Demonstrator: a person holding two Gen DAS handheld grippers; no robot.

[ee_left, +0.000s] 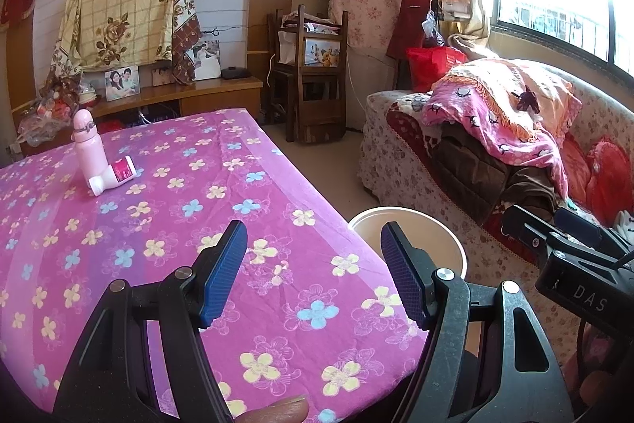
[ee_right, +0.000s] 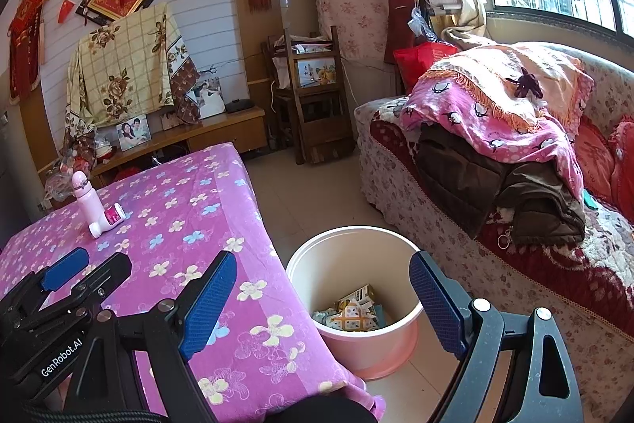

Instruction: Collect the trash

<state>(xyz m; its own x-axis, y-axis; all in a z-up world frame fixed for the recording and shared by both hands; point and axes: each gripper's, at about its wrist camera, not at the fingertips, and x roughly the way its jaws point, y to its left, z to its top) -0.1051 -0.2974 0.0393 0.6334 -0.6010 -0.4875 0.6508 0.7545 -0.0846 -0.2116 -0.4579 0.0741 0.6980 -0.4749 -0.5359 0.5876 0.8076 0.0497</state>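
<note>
Left wrist: both claws [ee_left: 313, 272] [ee_right: 323, 304] gape empty; small bottle [ee_left: 115, 177] lies flat, cap toward us.

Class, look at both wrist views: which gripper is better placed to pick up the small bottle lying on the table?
Probably the left gripper: it hangs open over the tablecloth, the lying bottle ahead. The right gripper hangs open beyond the table's edge, over the bin.

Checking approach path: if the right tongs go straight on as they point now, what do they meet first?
Likely the open pink bin on the floor, framed between the open right tongs; nothing shows in between, though depth is unclear.
</note>
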